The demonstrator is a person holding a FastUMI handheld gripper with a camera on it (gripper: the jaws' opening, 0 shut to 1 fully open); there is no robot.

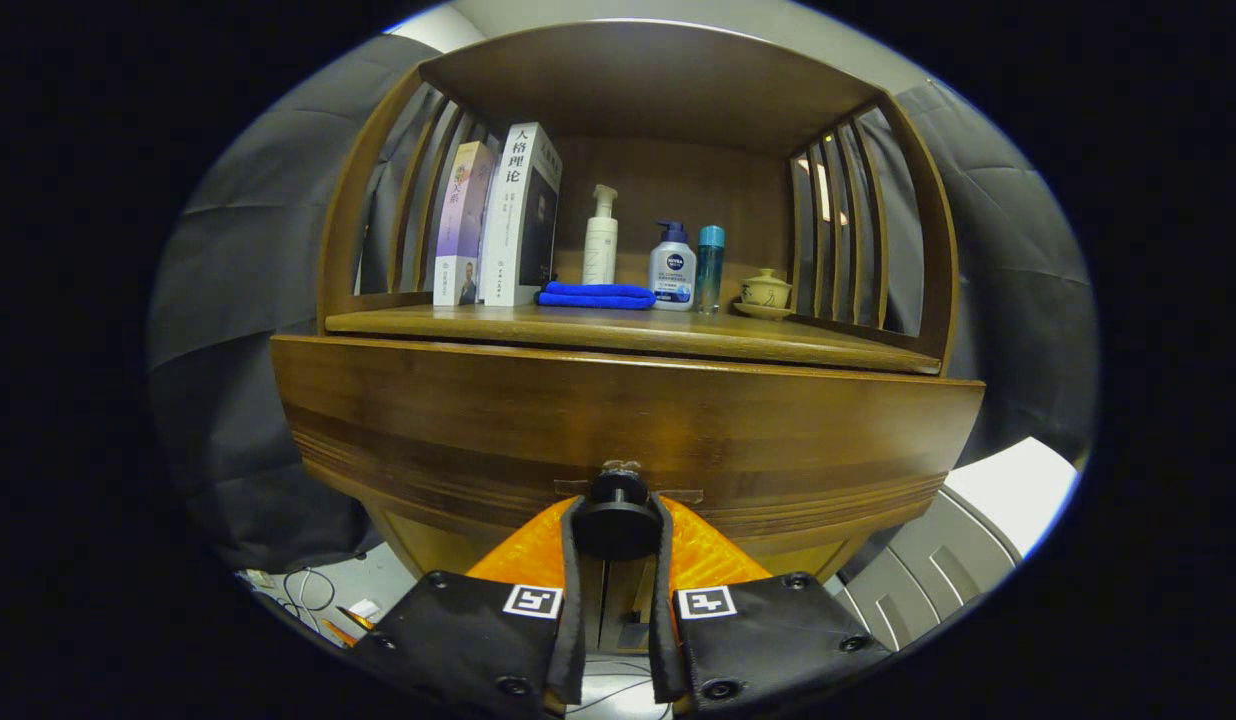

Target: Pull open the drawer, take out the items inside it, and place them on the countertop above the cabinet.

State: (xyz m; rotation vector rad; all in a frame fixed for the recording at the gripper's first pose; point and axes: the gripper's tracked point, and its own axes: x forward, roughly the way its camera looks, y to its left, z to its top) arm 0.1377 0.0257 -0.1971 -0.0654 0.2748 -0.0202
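The gripper (618,520) has its two fingers closed in on the round black drawer knob (618,518), one pressing each side, so the knob sits clamped between the tips at 12 o'clock from the gripper body. The knob belongs to the wide brown wooden drawer front (498,410), which spreads to 9 and 3 o'clock of the fingers and stands proud of the countertop edge above it, so the drawer looks slightly pulled out; its inside is hidden behind the front panel, and nothing in it can be made out.

At 12 o'clock beyond the knob lies the flat wooden countertop (618,330) of the brown cabinet. On it, from 11 o'clock across to 1 o'clock, stand a lilac-spined book (462,225) and a white-and-black book (523,215), both upright and leaning together, then a folded blue cloth (596,295) lying flat, a tall white pump bottle (601,238) behind it, a squat white pump bottle with a blue cap (672,268), a slim teal bottle (710,268) touching or just beside it, and a small cream lidded cup on a saucer (765,293).
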